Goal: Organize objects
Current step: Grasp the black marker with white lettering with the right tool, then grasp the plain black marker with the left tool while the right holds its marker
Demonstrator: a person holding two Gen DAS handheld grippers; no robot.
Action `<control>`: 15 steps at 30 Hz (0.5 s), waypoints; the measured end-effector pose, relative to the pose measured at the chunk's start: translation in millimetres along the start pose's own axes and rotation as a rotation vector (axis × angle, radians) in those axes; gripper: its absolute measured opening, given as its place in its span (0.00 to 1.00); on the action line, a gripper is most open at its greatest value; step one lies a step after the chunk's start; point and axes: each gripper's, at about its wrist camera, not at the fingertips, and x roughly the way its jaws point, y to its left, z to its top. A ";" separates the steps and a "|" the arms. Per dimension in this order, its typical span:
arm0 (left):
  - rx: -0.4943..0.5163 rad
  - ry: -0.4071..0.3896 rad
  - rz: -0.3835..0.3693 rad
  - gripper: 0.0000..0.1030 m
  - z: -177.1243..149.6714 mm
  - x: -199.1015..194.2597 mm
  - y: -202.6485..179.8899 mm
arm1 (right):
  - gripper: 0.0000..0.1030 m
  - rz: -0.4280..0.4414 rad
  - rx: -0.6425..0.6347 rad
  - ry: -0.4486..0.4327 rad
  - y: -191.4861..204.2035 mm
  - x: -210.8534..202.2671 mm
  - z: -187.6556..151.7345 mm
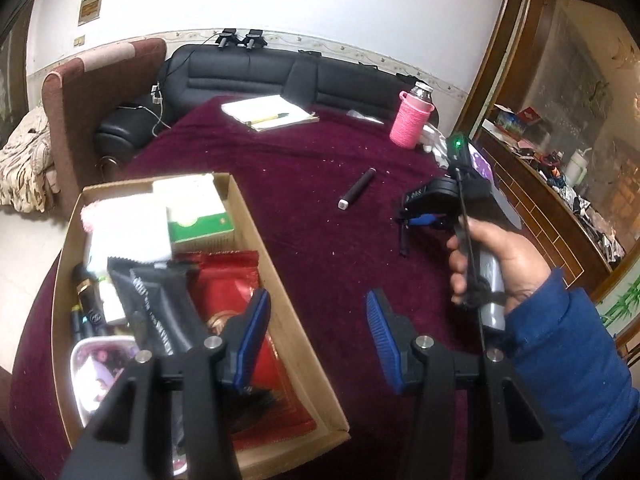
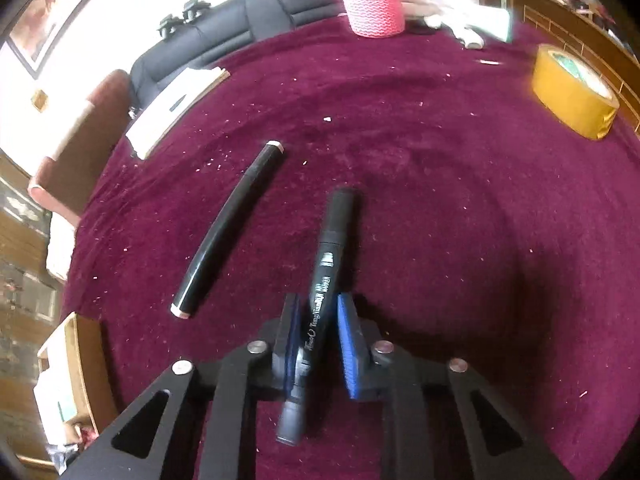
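Observation:
My right gripper (image 2: 318, 312) is shut on a black marker (image 2: 326, 264) and holds it just above the maroon tablecloth (image 2: 440, 200). A second black pen (image 2: 230, 226) lies on the cloth to its left; it also shows in the left wrist view (image 1: 357, 188). My left gripper (image 1: 318, 316) is open and empty, hovering over the right edge of a cardboard box (image 1: 256, 236). The box holds a red packet (image 1: 232, 284), a black packet (image 1: 160, 300), a green-and-white carton (image 1: 196, 212) and other items. The right gripper also shows in the left wrist view (image 1: 416, 220), held in a hand.
A pink-sleeved bottle (image 1: 412, 120) stands at the far right of the table. A notepad with a pen (image 1: 268, 114) lies at the back. A roll of brown tape (image 2: 572, 94) sits at the right. A black sofa (image 1: 248, 72) is behind the table.

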 end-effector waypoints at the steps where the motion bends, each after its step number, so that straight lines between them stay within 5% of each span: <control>1: 0.006 0.003 -0.004 0.48 3.1 1.1 -2.3 | 0.15 -0.001 0.000 -0.003 -3.3 -3.9 -2.0; 9: 0.071 0.070 -0.043 0.49 48.9 31.7 -42.0 | 0.15 0.083 0.033 -0.028 -61.9 -48.2 -38.2; 15: 0.195 0.170 -0.020 0.49 98.8 97.8 -86.4 | 0.15 0.149 0.045 -0.062 -92.1 -54.1 -59.9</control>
